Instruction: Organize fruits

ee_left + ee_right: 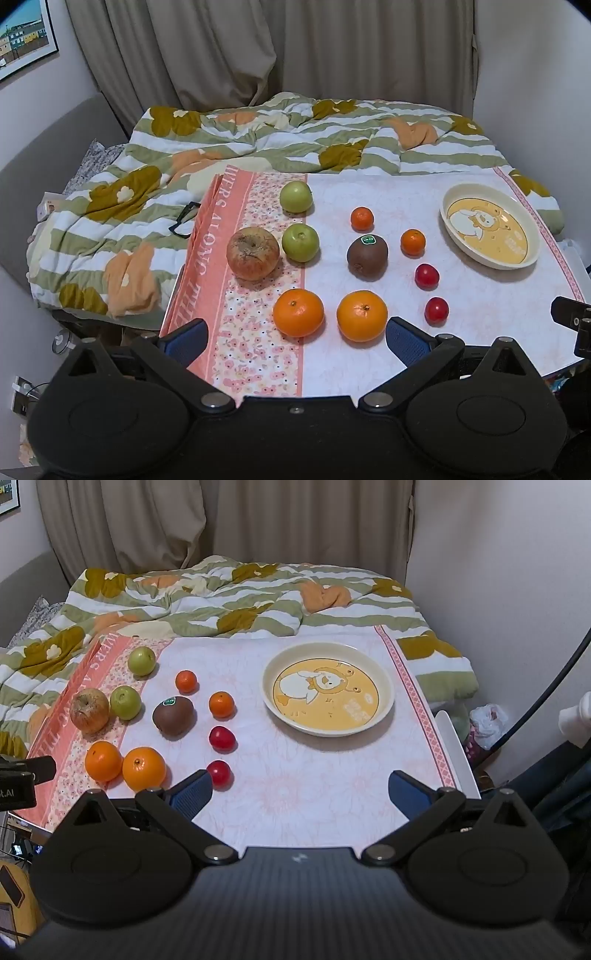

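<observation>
Left wrist view: left gripper [295, 338] hovers at the near table edge, fingers spread wide, grasping nothing.
Right wrist view: right gripper [300, 794] likewise released, nothing between its fingers.
Fruits: on the tablecloth [295, 786], left part; two oranges [298, 312] nearest, a kiwi [367, 256] in the middle, two green apples [300, 242] farther left, two cherry tomatoes [222, 737] to the right.
Plate [384, 698]: far right, holds no fruit.

There were two green apples [295, 196], four oranges [298, 312], two tomatoes [427, 276], one kiwi [367, 257], one brown apple [252, 253], one plate [489, 226].
</observation>
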Available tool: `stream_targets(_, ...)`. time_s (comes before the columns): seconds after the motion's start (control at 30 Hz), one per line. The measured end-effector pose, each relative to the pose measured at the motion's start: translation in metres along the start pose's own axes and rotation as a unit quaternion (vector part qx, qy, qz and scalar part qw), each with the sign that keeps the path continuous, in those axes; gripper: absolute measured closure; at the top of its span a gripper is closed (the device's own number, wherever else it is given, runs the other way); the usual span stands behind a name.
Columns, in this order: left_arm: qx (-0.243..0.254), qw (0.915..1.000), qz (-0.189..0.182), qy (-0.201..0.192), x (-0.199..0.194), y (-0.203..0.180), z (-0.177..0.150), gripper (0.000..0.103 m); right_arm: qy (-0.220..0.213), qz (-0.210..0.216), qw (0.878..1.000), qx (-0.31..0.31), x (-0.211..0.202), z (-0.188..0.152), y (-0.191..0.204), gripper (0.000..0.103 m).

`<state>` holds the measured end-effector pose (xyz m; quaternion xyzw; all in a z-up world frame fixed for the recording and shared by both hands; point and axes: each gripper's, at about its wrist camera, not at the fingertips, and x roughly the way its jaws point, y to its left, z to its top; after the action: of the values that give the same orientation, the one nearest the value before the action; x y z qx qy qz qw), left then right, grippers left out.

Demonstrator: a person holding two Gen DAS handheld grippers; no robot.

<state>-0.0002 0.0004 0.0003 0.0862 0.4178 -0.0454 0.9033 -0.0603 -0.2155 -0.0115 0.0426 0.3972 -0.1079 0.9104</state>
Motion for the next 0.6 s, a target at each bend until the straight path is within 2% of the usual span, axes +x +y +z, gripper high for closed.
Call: stream_targets(0.6,0.007,1.0000,0.004,0.002,-0.0025,-0.0002,-0.0032,0.000,0.006,0.000,1.000,0.001,-0.0013,-0.0045,-0.0043,0.000)
